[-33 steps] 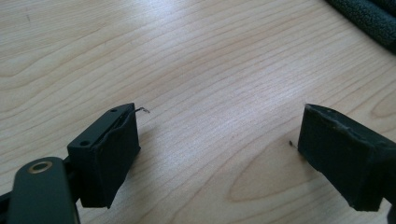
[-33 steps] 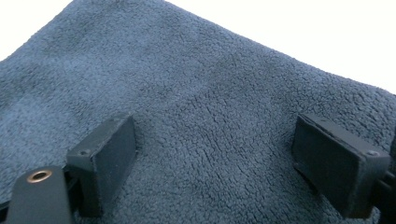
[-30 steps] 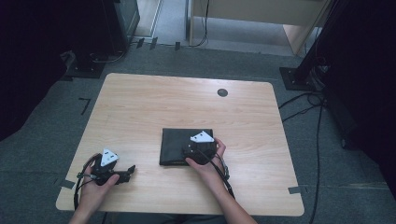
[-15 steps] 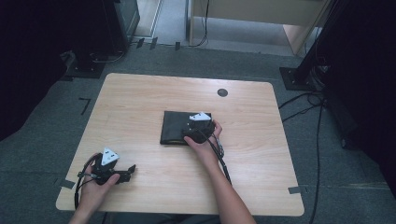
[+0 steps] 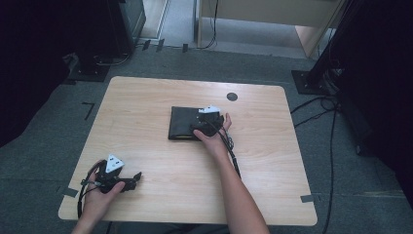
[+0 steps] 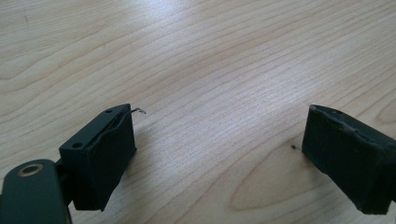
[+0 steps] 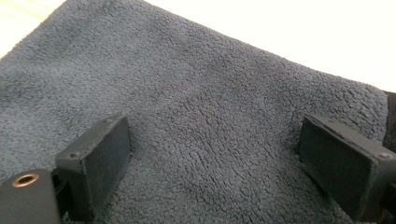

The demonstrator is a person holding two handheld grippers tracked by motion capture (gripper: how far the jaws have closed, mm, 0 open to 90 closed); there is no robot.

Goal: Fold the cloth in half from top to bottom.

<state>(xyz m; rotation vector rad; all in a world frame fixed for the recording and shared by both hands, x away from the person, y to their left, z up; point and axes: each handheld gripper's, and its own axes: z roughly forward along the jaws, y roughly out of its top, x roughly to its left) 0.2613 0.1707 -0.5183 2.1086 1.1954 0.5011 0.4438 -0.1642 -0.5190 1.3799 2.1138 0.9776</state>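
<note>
Dark grey fleece, folded into a flat rectangle, makes up the cloth (image 5: pixel 184 123) that lies near the middle of the pale wooden tabletop (image 5: pixel 146 102), a little toward its far half. Its edges run roughly parallel to the tabletop's edges. In the right gripper view the nap of the cloth (image 7: pixel 196 116) is close below the camera, with bright wood beyond its far edge.

The right gripper (image 5: pixel 208 123) sits over the right-hand edge of the cloth, held by the person's right hand (image 5: pixel 214 139), whose forearm reaches up from the bottom of the high view. Its jaws stand wide apart over the fleece with nothing pinched between them; whether the tips rest on the fabric cannot be told.

The left gripper (image 5: pixel 127 181) is well apart from the cloth, near the tabletop's front left corner, held low in the left hand (image 5: pixel 100 192). Its jaws also stand wide, with bare wood grain between them in the left gripper view.

A small dark round disc (image 5: pixel 232 96) is set in the tabletop beyond the cloth, toward the far edge. Grey carpet (image 5: pixel 341 165) surrounds the tabletop, with black cables (image 5: pixel 331 126) trailing across it on the right.
</note>
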